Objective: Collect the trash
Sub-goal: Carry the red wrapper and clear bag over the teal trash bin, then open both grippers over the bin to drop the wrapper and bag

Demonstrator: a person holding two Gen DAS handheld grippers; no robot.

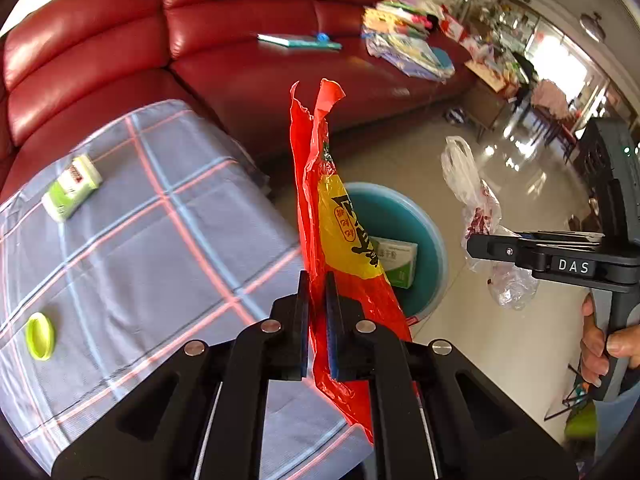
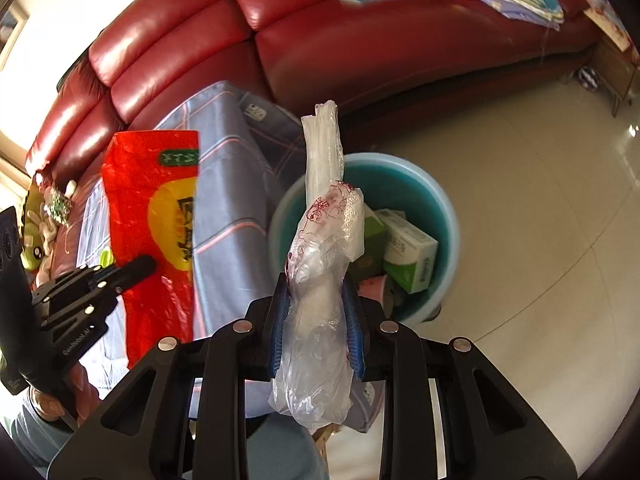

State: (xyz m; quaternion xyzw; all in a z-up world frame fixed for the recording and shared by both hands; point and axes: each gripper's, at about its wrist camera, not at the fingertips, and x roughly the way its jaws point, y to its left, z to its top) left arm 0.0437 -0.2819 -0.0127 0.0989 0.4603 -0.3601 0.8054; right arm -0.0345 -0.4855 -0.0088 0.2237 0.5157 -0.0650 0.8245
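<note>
So both grippers are busy here. The left gripper (image 1: 318, 292) has its jaws clamped on a red plastic bag (image 1: 320, 184) with a yellow patch and black lettering, held up over the edge of a grey plaid cloth (image 1: 160, 240) with pink and blue lines. The right gripper (image 2: 316, 300) is squeezed around a crumpled clear plastic bag (image 2: 324, 240) with some red print on it, and that one hangs just above a teal bucket (image 2: 444, 208) sitting on the floor.

Inside the bucket there are white-and-green cartons (image 2: 412, 256) and what looks like a pink cup, partly hidden.

On the plaid cloth sit a green-and-white container (image 1: 72, 186) lying on its side and a small lime-green lid (image 1: 40, 336), well apart from each other.

Behind everything is a big dark red leather sofa (image 1: 240, 12) with a teal book (image 1: 298, 41) and a pile of folded fabric (image 1: 404, 44) on the seat. The floor (image 2: 540, 240) is glossy pale tile, with cluttered shelves far off to the right.
</note>
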